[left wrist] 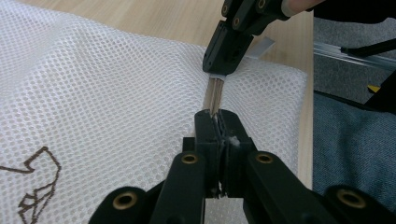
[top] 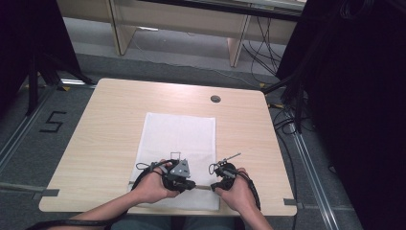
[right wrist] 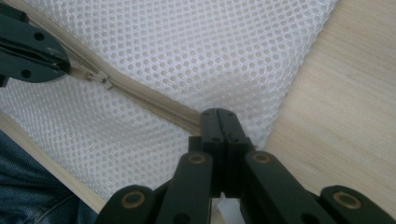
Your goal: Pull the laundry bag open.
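Mesh laundry bag (top: 178, 143), white and rectangular, lies flat on the desk (top: 105, 129) with its long axis running from the near edge toward the far edge, its short near end almost level with the near edge, slightly right of the desk's middle. Its fabric is an open honeycomb net of small round holes, soft and a little rumpled, with a thin dark outline drawing (left wrist: 35, 182) printed on it. A beige zipper (right wrist: 154, 105) runs along the near end, parallel to the desk's near edge, a narrow woven tape with fine teeth and a small metal slider (right wrist: 100, 79) on it. The left hand-held gripper (left wrist: 218, 128) has its black jaws closed tight on the zipper tape, near the middle of the bag's near end. The right hand-held gripper (right wrist: 219, 116) has its jaws pressed together on the zipper's end, close to the bag's near right corner. The two hand-held grippers point toward each other along the zipper line, a short stretch of tape taut between them. The desk is pale wood-grain laminate with rounded corners and a round cable grommet (top: 215, 98) near its far edge.
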### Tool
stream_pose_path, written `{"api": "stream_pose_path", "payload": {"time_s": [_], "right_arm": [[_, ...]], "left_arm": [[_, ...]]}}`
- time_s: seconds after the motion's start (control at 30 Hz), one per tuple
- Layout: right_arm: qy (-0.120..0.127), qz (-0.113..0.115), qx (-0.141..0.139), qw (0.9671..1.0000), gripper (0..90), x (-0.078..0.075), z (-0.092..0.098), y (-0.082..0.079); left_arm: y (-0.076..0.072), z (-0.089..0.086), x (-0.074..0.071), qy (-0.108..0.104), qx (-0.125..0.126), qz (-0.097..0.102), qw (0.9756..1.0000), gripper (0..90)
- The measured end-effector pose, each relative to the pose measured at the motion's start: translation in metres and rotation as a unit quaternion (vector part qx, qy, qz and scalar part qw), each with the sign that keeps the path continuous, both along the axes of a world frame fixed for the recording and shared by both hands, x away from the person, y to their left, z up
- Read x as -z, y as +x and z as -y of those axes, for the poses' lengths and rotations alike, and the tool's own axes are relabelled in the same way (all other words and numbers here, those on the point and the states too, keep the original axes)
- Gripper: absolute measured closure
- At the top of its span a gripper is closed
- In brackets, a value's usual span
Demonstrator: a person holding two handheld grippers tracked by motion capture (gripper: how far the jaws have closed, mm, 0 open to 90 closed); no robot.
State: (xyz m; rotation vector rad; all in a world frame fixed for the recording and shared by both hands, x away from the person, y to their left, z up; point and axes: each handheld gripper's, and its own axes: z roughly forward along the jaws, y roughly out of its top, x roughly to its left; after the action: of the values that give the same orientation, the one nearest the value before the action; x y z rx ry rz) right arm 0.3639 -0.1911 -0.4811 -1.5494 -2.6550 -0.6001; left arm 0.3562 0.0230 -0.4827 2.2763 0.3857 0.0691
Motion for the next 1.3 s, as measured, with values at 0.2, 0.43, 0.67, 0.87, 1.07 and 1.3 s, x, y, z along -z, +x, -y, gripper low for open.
{"api": "stream_pose_path", "payload": {"time_s": [0.2, 0.43, 0.67, 0.87, 1.07, 1.3], "right_arm": [[0.001, 0.000, 0.001, 1.0000, 90.0, 0.000, 0.000, 0.000], [0.003, 0.005, -0.007, 1.0000, 90.0, 0.001, 0.001, 0.001], [0.003, -0.002, 0.001, 1.0000, 90.0, 0.000, -0.001, 0.000], [0.003, -0.001, 0.001, 1.0000, 90.0, 0.000, -0.001, 0.000], [0.003, -0.001, 0.001, 1.0000, 90.0, 0.000, -0.001, 0.000], [0.001, 0.005, -0.006, 1.0000, 90.0, 0.001, 0.000, 0.000]], "left_arm": [[0.000, -0.003, -0.001, -0.003, -0.003, -0.002, 1.0000, 87.4], [0.000, -0.004, -0.002, -0.004, -0.004, -0.002, 1.0000, 87.4], [-0.001, -0.007, -0.002, -0.007, -0.007, -0.002, 1.0000, 87.4], [0.000, -0.010, -0.003, -0.006, -0.003, 0.002, 1.0000, 87.4], [-0.001, -0.012, -0.004, -0.010, -0.008, -0.003, 0.9999, 87.5], [-0.001, -0.013, -0.005, -0.010, -0.009, -0.004, 0.9999, 87.4]]}}
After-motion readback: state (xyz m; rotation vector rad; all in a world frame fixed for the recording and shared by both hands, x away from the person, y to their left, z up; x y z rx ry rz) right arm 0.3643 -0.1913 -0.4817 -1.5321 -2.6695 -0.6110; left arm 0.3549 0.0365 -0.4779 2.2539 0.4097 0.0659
